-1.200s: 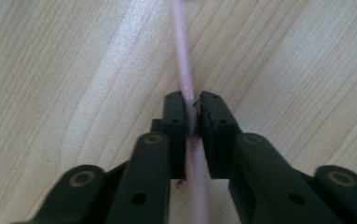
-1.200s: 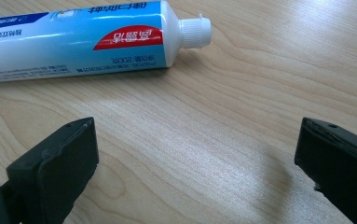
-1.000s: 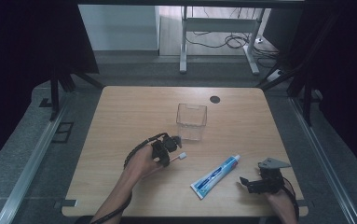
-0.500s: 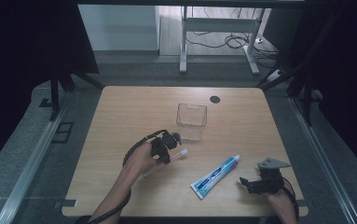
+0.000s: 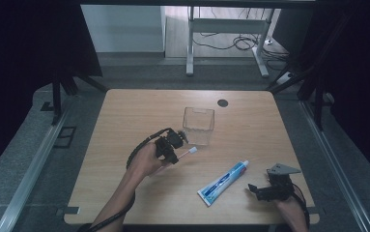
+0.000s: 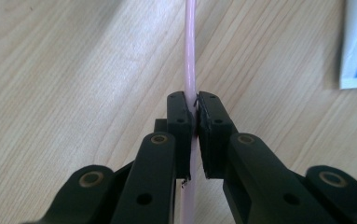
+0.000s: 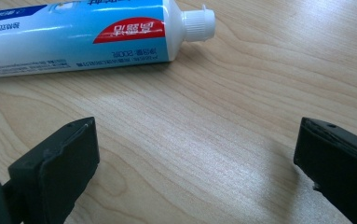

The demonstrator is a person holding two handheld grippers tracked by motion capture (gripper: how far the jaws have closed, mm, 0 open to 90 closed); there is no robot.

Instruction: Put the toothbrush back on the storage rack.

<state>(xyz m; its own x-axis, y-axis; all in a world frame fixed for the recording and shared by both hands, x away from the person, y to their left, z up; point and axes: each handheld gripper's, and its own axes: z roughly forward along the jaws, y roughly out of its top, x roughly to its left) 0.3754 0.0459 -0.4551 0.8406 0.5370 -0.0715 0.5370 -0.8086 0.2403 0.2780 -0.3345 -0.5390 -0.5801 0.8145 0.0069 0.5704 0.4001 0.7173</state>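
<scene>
The left gripper [image 6: 192, 112] is clamped on a pink toothbrush [image 5: 184, 153] held above the table [image 5: 124, 116] just beside the clear plastic box [image 5: 198, 125] (bristle end toward the box), while the right gripper [image 7: 195, 154] rests with jaws wide apart and empty near the toothpaste tube [image 7: 83, 32].

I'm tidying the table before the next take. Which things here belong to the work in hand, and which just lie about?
In use:
- pink toothbrush, clamped in the left gripper
- clear box, just beyond the brush head and probably where it goes

Lying about for now:
- toothpaste tube, flat on the table, untouched
- right gripper, open, resting near the tube
</scene>
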